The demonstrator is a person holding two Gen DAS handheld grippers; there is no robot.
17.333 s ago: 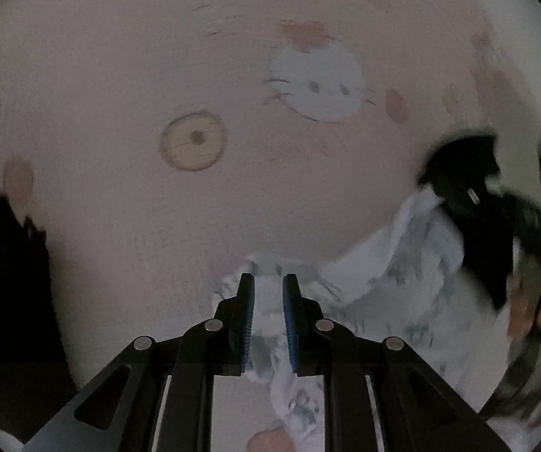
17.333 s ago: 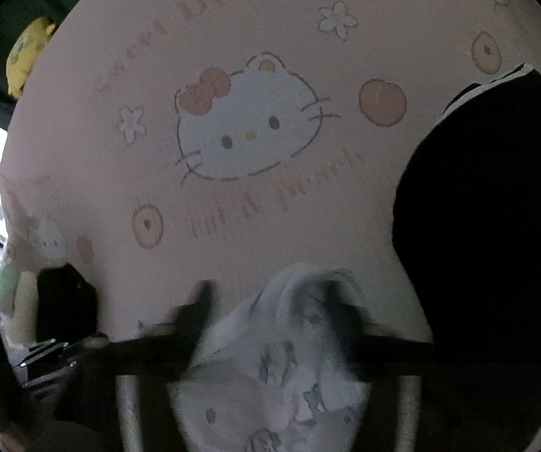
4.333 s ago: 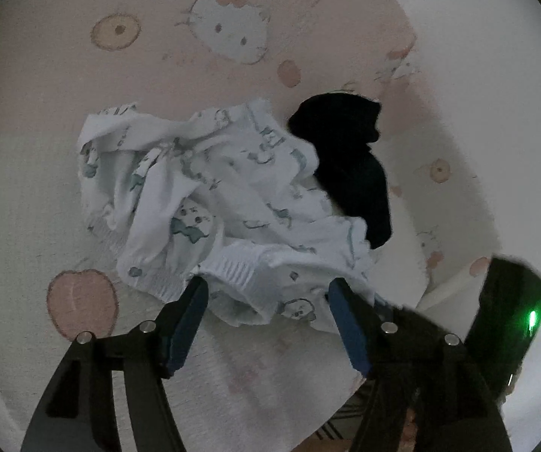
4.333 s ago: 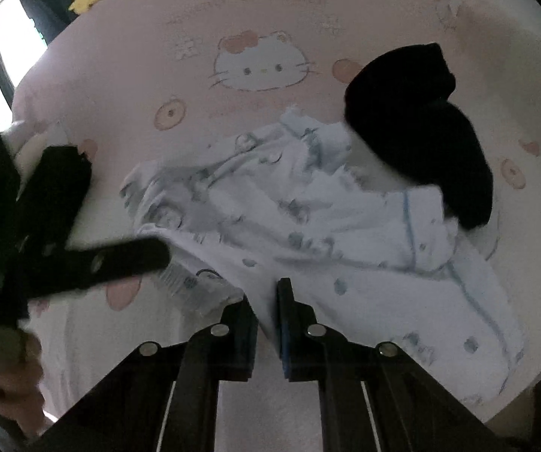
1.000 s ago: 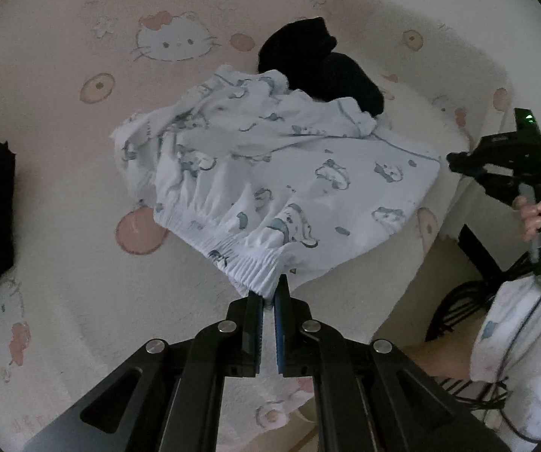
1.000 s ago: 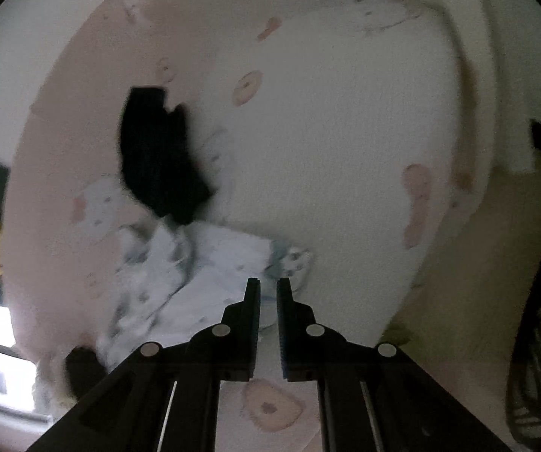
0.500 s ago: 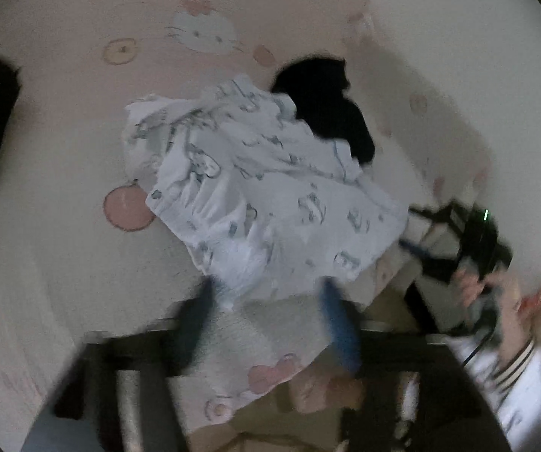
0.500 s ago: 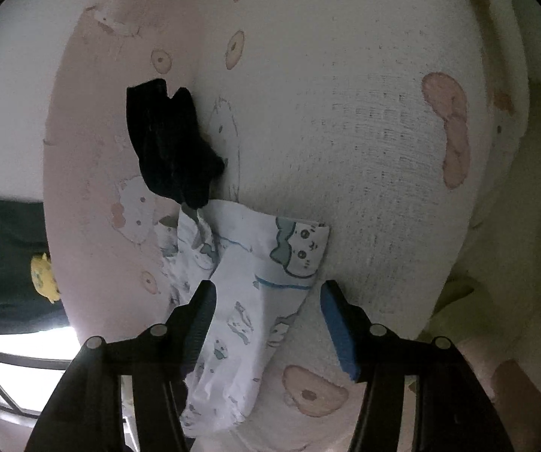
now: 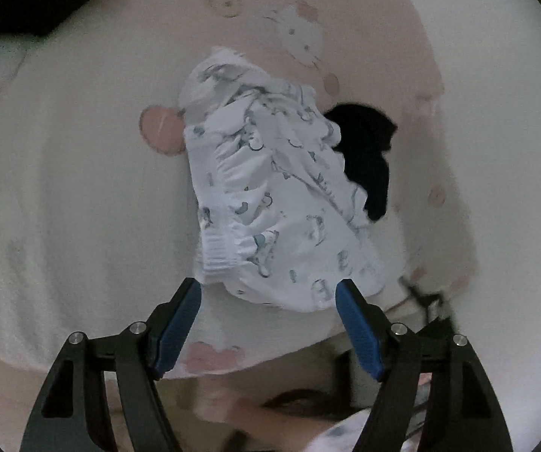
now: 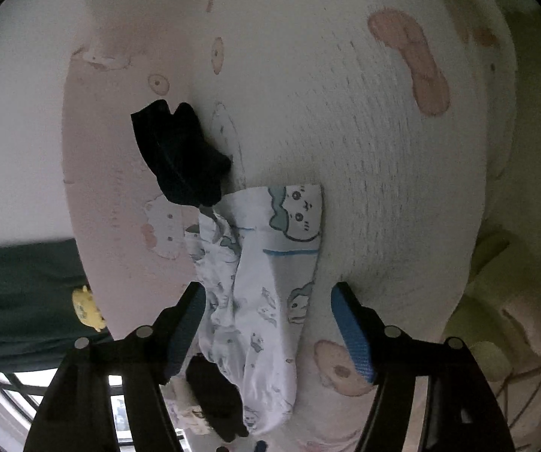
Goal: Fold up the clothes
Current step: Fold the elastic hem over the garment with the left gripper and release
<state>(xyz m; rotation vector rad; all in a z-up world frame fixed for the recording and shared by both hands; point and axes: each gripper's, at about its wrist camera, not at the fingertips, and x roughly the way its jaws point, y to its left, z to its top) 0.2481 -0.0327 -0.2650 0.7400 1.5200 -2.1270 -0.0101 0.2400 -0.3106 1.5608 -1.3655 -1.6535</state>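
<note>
Left gripper [image 9: 268, 320]: blue fingers [image 9: 178, 324] spread wide, nothing pinched; elastic waistband edge of white printed pyjama garment [image 9: 270, 196] just ahead of the tips. Right gripper [image 10: 266, 324]: fingers [image 10: 351, 335] apart and opening further, cloth of the same garment [image 10: 266, 275] passing between them, pads not pressing. Garment laid out long but rumpled on the pink cartoon-print bed cover [image 9: 82, 188], near the bed's edge; black clothing item [image 9: 364, 158] touching its far side. Judged step: release after spreading, regrasp for a fold. To do well: smooth bunched middle first, pinch two matching corners, keep tension even, carry edge over in one pass, avoid catching black item or dragging the cover.
</note>
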